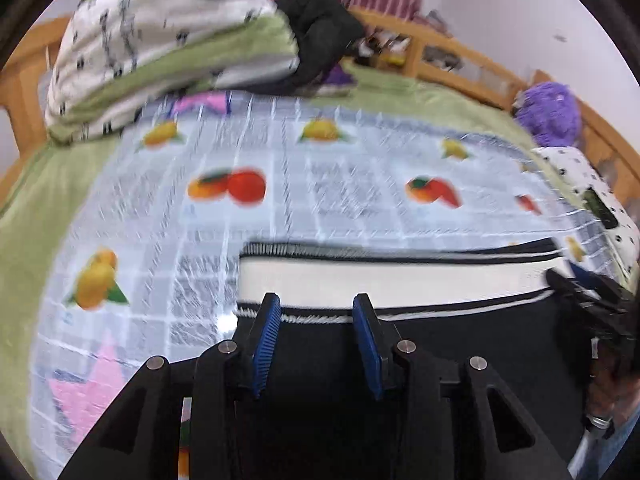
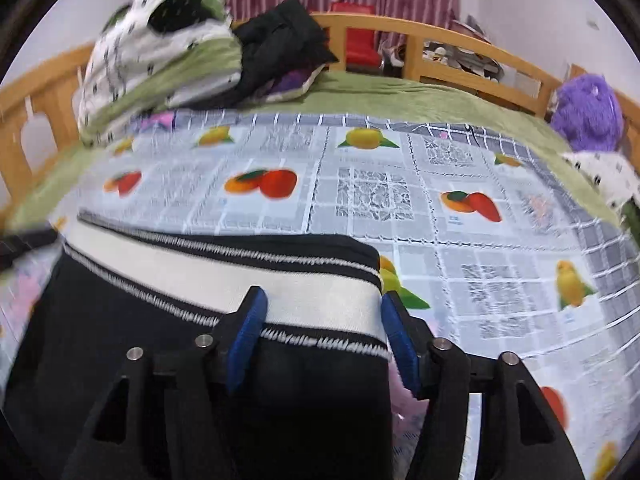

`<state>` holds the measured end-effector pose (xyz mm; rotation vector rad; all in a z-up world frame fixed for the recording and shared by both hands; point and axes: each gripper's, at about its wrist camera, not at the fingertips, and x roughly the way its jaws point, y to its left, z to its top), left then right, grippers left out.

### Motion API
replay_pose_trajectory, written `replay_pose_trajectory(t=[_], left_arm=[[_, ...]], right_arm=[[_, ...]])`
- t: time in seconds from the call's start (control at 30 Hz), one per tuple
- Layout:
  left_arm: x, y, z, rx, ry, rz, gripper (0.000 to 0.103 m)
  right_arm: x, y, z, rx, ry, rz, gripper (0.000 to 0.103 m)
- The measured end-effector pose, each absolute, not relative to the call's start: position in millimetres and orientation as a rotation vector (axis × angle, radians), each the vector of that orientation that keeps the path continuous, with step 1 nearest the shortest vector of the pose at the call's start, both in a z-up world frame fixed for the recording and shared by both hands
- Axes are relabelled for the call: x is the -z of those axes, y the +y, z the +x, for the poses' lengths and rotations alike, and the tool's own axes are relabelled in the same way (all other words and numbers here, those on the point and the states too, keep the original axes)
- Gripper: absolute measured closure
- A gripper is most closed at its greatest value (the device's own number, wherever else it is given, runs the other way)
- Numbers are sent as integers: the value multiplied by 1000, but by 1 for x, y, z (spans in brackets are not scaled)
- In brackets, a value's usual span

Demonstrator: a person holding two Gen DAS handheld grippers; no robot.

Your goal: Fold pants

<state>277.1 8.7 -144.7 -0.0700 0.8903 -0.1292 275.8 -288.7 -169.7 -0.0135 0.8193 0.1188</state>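
Black pants (image 1: 460, 344) with a white, black-edged waistband (image 1: 392, 280) lie on the fruit-print bed cover (image 1: 280, 200). My left gripper (image 1: 318, 308) is open over the waistband's left part, blue pads either side of the cloth edge. In the right wrist view the pants (image 2: 168, 360) and waistband (image 2: 240, 280) fill the lower left. My right gripper (image 2: 322, 304) is open, straddling the waistband's right end. The right gripper also shows in the left wrist view (image 1: 592, 292) at the right edge.
A rolled white-and-green quilt (image 2: 160, 60) and black clothes (image 2: 280, 40) lie at the bed's far left. A purple plush toy (image 2: 588, 112) and spotted pillow (image 2: 608, 176) sit at the right. A wooden rail (image 2: 440, 44) bounds the bed.
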Motion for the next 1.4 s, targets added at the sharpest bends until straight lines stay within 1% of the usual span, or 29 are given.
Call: replay_pose_trajectory(t=[0.07,0.33,0.5,0.6,0.67,0.77,0.9,0.93,1.0,1.1,1.17,1.2,1.4], left_arm=[[155,7,285,112,918,-87,67],[156,7,286,98,906,-101,65],[153,6,286,95,905,-102,65],[138,10,279,108,842,-113,65],[129,10,278,139,800,-105,65],[129,11,286,135,779,-109,65],[152,16,299,42,864,-62,64],[154,18,300,41,869,-58,62],[152,21,299,53,880,-67,62],[152,25,292,65,903,-79,61],[154,26,282,74,932,-70,61],[156,27,276,80,944,-78,61],[167,44,224,104,1010,-153,61]], right_arm=[[171,-294,283,-131,846,33,43],[176,-290,291,-133,857,25,43],[178,-299,292,-163,872,84,43],[172,-301,290,-179,875,97,42],[161,-303,288,-174,856,132,48],[145,-300,289,-165,800,181,47],[167,-280,303,-100,846,34,46],[172,-283,305,-107,859,52,45],[174,-299,310,-134,885,146,45],[174,-302,308,-132,894,137,42],[169,-300,298,-107,881,78,37],[167,-300,291,-101,877,56,36],[162,-318,233,-77,905,32,36]])
